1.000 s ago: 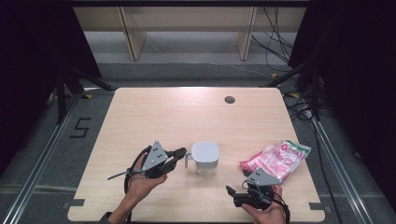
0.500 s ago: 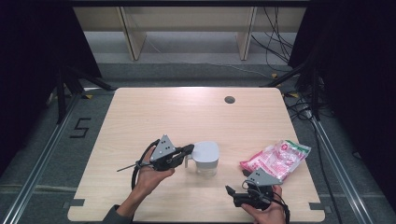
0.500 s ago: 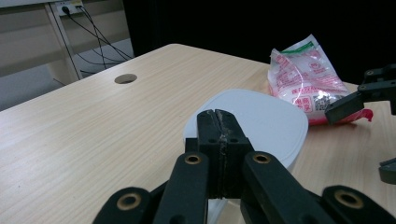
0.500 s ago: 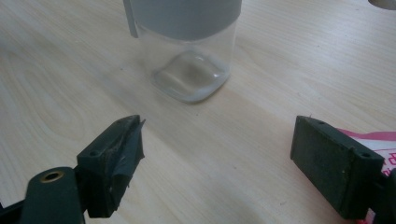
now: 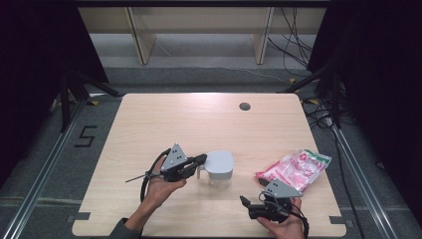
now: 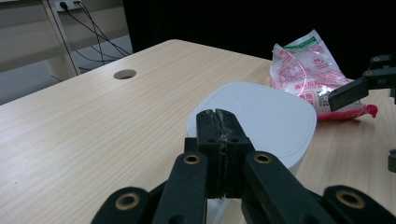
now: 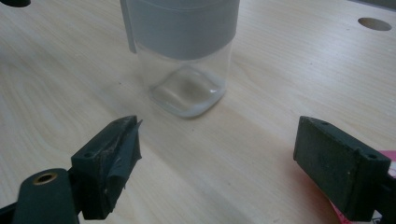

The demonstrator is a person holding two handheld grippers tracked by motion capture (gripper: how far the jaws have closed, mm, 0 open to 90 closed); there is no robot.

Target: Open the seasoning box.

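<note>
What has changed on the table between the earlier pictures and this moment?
The left hand-held gripper moved a little toward the white-lidded container; its shut jaws now reach the lid's edge. Whether they pinch anything cannot be told. The container, the pink snack bag and the open right hand-held gripper stayed where they were.

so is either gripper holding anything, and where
The left gripper is shut beside the white-lidded jar; whether it pinches the handle cannot be told. The right gripper is open and holds nothing.
</note>
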